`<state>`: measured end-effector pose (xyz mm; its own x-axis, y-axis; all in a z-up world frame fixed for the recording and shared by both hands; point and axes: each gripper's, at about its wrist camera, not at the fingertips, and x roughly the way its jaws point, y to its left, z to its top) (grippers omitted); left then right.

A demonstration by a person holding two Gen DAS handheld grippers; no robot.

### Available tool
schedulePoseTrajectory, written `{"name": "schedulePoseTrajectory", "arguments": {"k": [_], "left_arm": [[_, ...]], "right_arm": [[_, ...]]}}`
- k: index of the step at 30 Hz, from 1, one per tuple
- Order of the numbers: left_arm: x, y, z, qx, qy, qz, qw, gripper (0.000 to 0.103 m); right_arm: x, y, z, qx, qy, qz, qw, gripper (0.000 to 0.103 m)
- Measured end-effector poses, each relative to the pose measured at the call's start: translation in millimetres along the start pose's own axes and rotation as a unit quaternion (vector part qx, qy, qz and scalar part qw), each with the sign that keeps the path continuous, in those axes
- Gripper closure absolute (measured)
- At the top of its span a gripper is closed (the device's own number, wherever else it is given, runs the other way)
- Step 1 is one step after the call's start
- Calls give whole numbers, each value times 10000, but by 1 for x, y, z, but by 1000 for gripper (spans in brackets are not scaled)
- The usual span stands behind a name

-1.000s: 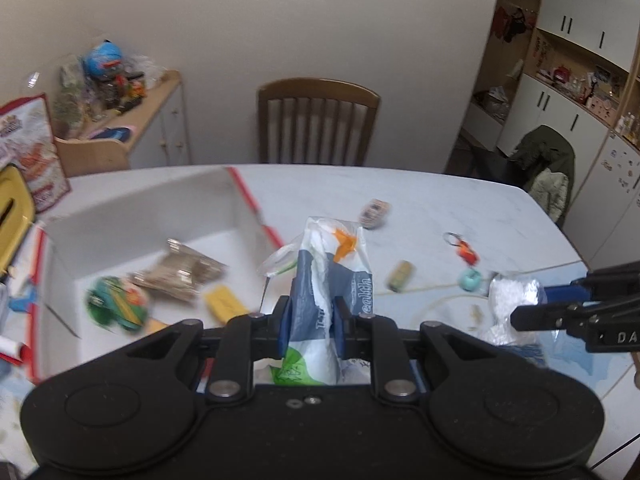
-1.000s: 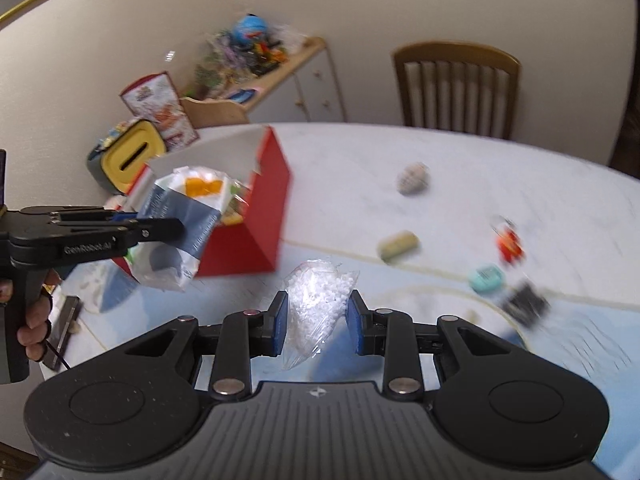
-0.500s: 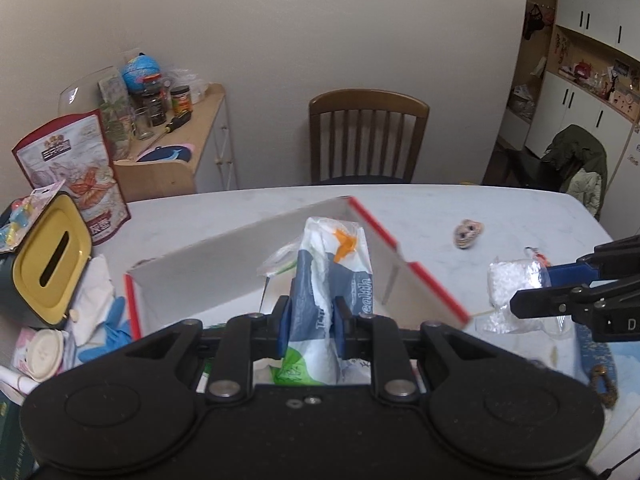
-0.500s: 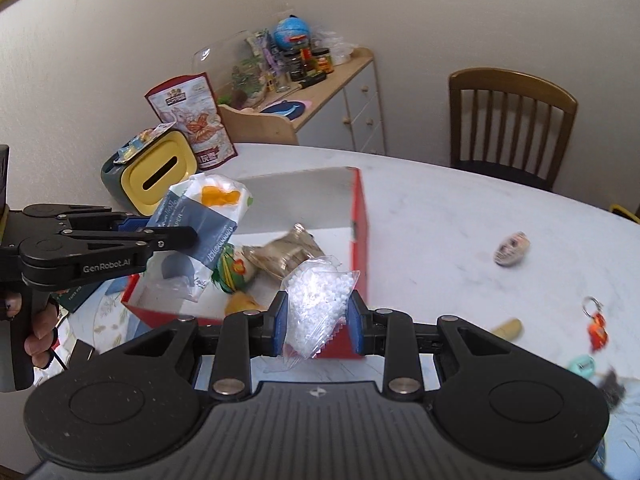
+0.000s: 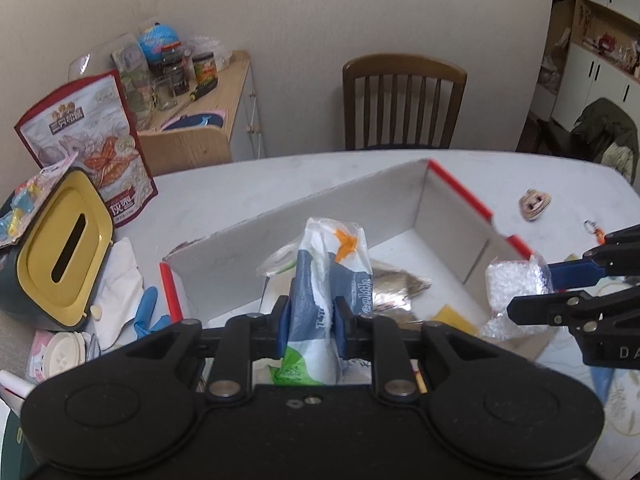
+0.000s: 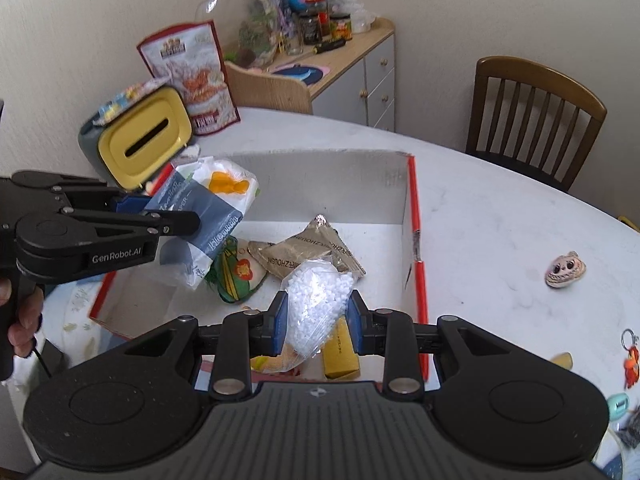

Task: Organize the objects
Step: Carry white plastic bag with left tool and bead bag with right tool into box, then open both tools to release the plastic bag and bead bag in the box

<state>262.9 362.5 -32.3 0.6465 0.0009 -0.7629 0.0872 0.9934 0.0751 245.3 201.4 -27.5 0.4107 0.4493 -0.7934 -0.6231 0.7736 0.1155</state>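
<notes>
Your left gripper (image 5: 312, 322) is clamping a blue-and-white packet (image 5: 330, 280), jaws pinched tight on its lower part, so the packet is standing up between the pads with its long axis running up and away from you. Your right gripper (image 6: 316, 326) is clamping a clear bag of white pellets (image 6: 316, 304), jaws squeezing the bag at its middle, its long axis also running out along the fingers.

Key relation: both loads are hanging over the box (image 6: 412, 216). In the right wrist view the pellet bag is sitting over the near part of the box floor, just above a yellow block (image 6: 340, 354) and near a tan sachet (image 6: 316, 246). The packet is hanging over the box's left side, above a green pouch (image 6: 236, 276), closer to the left wall than to the red-edged right wall. In the left wrist view the right gripper (image 5: 532, 292) is coming in from the right, near the box's right wall, well apart from your left one.

Judgement: neither load is touching the floor yet, so the coming move is looking like a straight drop or a short lowering, no sideways travel needed. The right load seems nearer the contents. Still outside the box, to its right on the table (image 6: 500, 220): a face charm (image 6: 565, 270) and a red keyring (image 6: 631, 354).
</notes>
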Motion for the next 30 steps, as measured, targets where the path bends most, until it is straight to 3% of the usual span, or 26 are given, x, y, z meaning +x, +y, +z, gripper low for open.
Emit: {"name": "schedulePoseTrajectory", "arguments": {"k": [10, 22, 28, 30], "left_arm": [[35, 2, 0, 300, 353, 205, 9987, 82], [54, 8, -4, 281, 633, 125, 9975, 81], [57, 9, -7, 223, 750, 129, 9969, 75], [55, 8, -7, 231, 733, 97, 9970, 69]], "right_arm": [[40, 10, 0, -107, 371, -42, 9992, 74], [61, 11, -8, -186, 660, -118, 9976, 73], [59, 10, -8, -123, 684, -113, 9975, 72], [57, 9, -8, -110, 664, -88, 9977, 66]]}}
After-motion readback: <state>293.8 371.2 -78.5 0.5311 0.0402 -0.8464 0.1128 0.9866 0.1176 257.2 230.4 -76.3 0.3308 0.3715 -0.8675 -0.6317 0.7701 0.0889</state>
